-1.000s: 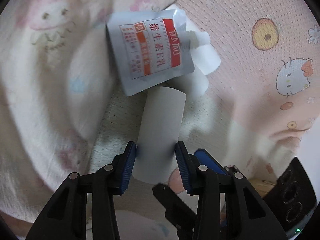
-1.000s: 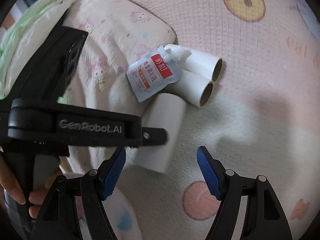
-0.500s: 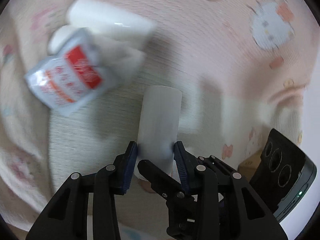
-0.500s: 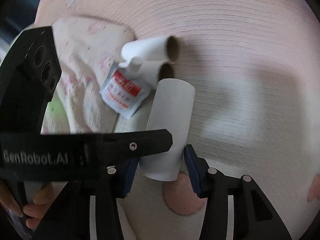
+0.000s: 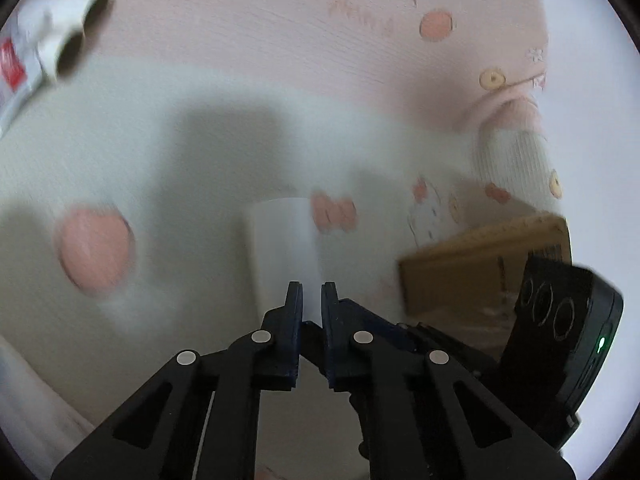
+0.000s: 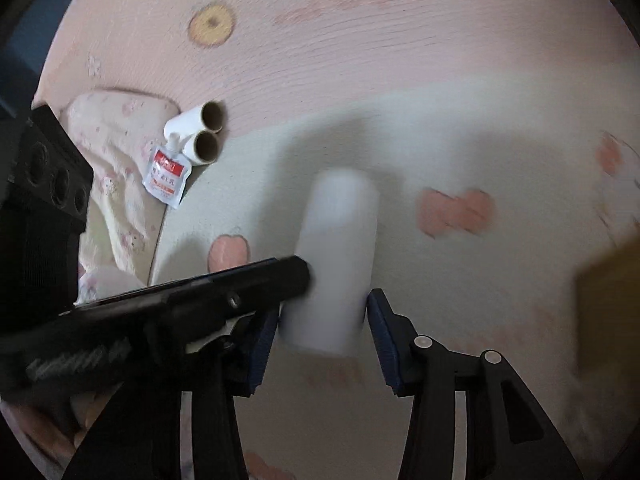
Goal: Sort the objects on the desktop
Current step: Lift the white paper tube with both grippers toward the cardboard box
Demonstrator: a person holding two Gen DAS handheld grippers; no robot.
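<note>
A white paper tube (image 6: 340, 248) sits between the blue pads of my right gripper (image 6: 320, 336), whose jaws are closing on it; it is held off the blanket. In the left wrist view the same tube (image 5: 280, 240) shows blurred just beyond my left gripper (image 5: 311, 296), whose jaws are closing to a narrow slit with nothing gripped. One left finger (image 6: 296, 276) reaches across to the tube's left flank. Two more tubes (image 6: 200, 132) and a white-and-red spout pouch (image 6: 166, 176) lie together far to the left.
A pink and cream cartoon-print blanket (image 6: 360, 60) covers the surface. A crumpled cloth (image 6: 116, 152) lies beside the pouch. A brown cardboard box (image 5: 480, 256) stands at the right, over the blanket's edge. The right gripper's black body (image 5: 560, 340) is close by.
Both grippers swept right across the blanket, leaving the pouch and two tubes far left. The left jaws came off the tube and closed; the right jaws closed on it. The box came into view.
</note>
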